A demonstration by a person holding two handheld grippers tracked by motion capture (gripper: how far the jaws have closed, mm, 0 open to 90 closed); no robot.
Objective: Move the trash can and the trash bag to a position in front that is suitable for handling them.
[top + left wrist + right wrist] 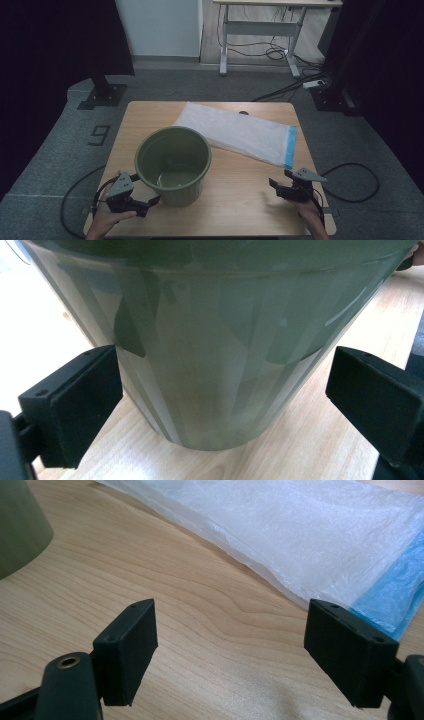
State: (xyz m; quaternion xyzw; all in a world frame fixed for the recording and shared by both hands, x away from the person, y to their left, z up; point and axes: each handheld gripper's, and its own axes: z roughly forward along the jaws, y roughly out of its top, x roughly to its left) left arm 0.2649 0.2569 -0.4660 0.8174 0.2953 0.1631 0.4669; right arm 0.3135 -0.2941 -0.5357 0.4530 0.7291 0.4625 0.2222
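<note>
A green plastic bin [173,165] stands upright and empty on the wooden table [240,190], toward its front left. Its wall [215,350] rises close in front of my left gripper [225,400], whose jaws stand open and apart from it on either side. In the high view the left gripper [147,192] sits at the bin's lower left. A flat white plastic bag [235,131] with a blue band [290,146] lies across the back right. My right gripper [279,181] is open near the front right edge, its jaws over bare wood just short of the bag [300,535].
The table's front and right edges lie close to both hands. Cables [350,182] trail on the grey carpet at both sides. A desk frame [260,30] stands far behind, and dark stands [102,92] flank the table.
</note>
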